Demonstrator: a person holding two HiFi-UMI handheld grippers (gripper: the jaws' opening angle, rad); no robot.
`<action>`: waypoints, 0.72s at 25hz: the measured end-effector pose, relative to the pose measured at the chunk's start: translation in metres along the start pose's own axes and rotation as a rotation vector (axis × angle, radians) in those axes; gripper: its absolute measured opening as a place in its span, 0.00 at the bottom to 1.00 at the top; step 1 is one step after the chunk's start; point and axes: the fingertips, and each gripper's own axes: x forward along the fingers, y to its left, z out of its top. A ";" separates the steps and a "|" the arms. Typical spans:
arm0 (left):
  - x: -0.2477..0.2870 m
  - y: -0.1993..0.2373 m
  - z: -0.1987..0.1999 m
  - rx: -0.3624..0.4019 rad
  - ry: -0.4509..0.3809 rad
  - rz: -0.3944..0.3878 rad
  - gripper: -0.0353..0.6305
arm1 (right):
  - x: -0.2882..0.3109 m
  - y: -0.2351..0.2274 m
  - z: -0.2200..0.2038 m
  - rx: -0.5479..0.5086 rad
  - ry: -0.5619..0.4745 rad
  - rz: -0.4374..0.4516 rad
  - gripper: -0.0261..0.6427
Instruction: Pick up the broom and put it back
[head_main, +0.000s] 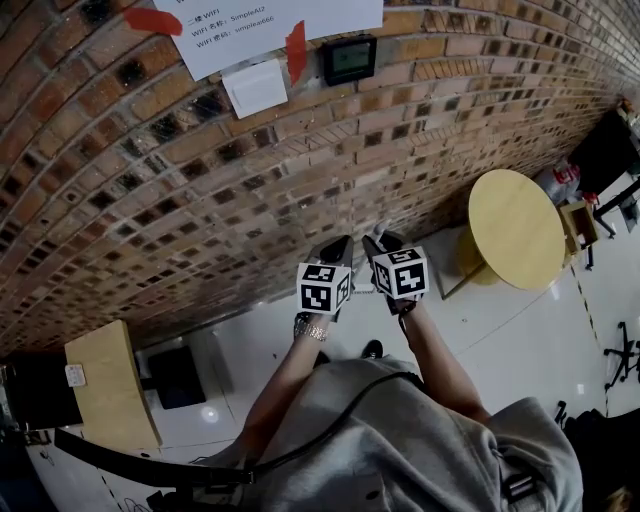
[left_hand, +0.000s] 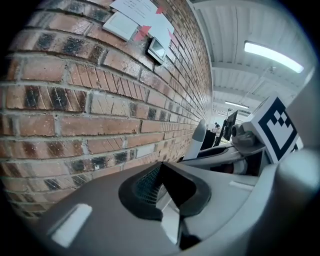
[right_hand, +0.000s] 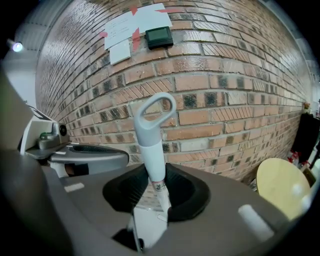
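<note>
The broom shows only as its pale grey handle, which ends in a loop and stands upright before the brick wall. My right gripper is shut on this handle just below a small printed band. In the left gripper view the handle's top rises beside the right gripper's marker cube. My left gripper sits close on the right gripper's left, with its jaws slightly apart and nothing between them. In the head view both grippers, left and right, point at the wall side by side. The broom's head is hidden.
A round wooden table stands at the wall on the right. A wooden cabinet and a black box stand at the left. Taped paper notices and a small display hang on the wall above.
</note>
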 end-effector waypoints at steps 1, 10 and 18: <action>0.000 0.000 -0.001 0.000 0.002 0.002 0.06 | 0.000 0.000 0.000 0.003 0.000 0.001 0.19; 0.000 -0.002 -0.001 -0.003 0.000 -0.003 0.06 | 0.002 0.004 -0.006 0.019 0.015 0.025 0.19; -0.003 -0.002 0.002 -0.002 -0.011 -0.007 0.06 | 0.015 -0.007 -0.023 0.040 0.029 0.034 0.19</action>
